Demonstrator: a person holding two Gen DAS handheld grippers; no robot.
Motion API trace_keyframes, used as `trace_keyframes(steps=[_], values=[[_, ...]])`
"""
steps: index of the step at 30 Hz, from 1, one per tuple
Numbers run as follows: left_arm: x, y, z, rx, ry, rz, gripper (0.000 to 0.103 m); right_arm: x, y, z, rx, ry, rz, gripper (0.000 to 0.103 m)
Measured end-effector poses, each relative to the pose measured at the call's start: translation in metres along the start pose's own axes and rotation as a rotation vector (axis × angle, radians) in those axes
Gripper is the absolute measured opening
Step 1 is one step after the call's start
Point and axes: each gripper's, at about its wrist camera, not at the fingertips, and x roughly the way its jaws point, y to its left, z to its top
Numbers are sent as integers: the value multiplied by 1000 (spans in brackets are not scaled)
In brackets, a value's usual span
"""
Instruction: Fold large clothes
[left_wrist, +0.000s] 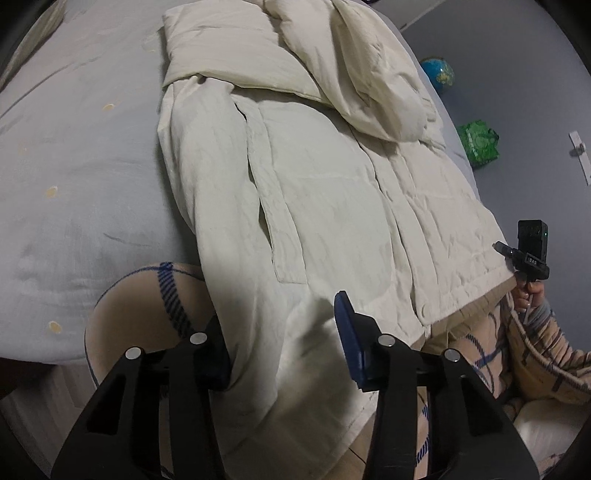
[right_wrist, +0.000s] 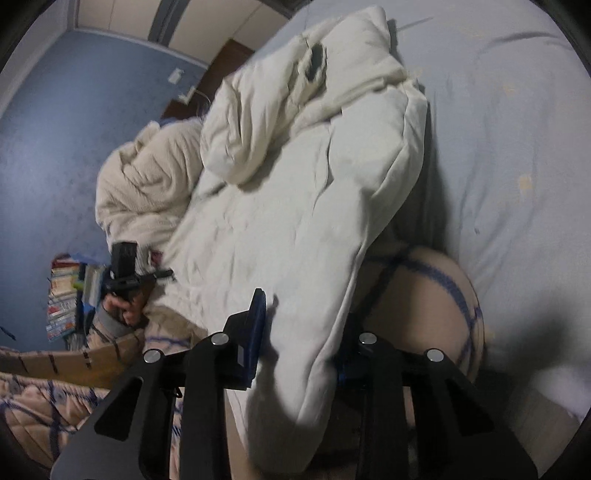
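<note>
At the bottom of the left view my left gripper (left_wrist: 284, 343) has its jaws around the jacket (left_wrist: 332, 192) hem, but I cannot tell whether they pinch it. My right gripper (right_wrist: 303, 332) likewise straddles a jacket fold, grip unclear. Farther up, the jacket lies across the bed (left_wrist: 74, 166), hood bunched at top.
</note>
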Motion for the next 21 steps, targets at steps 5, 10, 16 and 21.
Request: trace_keyframes(steps=[5, 10, 16, 21], values=[[3, -4, -3, 15, 13, 3, 43, -7, 5, -10, -31, 6, 4, 19], [-1, 5, -5, -17, 6, -10, 43, -7, 6, -9, -37, -4, 24, 17], [-5, 7, -8, -45, -22, -20, 46, -7, 4, -11, -30, -5, 23, 17], [-8, 6, -9, -72, -65, -46, 69, -7, -1, -13, -14, -9, 23, 17]])
